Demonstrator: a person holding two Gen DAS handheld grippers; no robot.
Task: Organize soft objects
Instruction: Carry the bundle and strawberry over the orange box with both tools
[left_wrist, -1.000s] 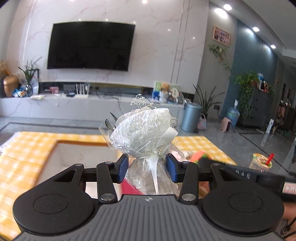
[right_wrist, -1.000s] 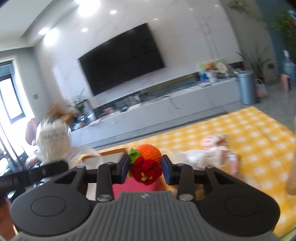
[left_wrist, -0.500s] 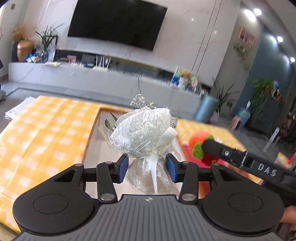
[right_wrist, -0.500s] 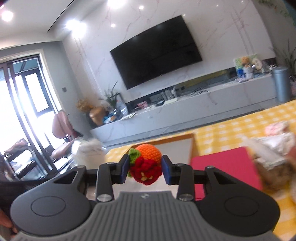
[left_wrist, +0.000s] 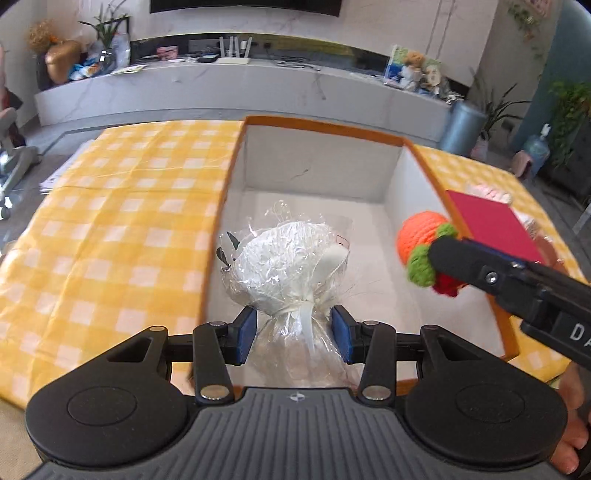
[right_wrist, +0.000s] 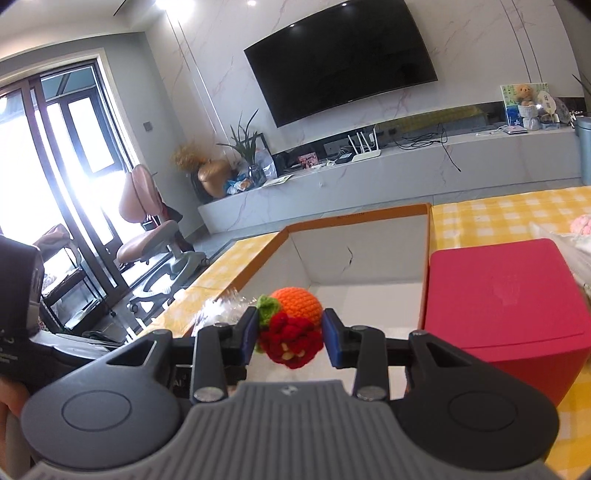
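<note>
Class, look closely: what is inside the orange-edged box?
The box shows bare white floor; the wrapped bouquet and crocheted toy are held over it. Floor beneath them is hidden.

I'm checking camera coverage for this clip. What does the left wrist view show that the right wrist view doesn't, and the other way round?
Only the left wrist view shows the left gripper closed on the cellophane-wrapped white bundle over the box, the whole box floor, and the checked tablecloth to the box's left.

Only the right wrist view shows the TV, the glass doors and the pink chair.

Both show the orange-rimmed white box, the crochet orange-and-red toy in the right gripper, and the red box.
</note>
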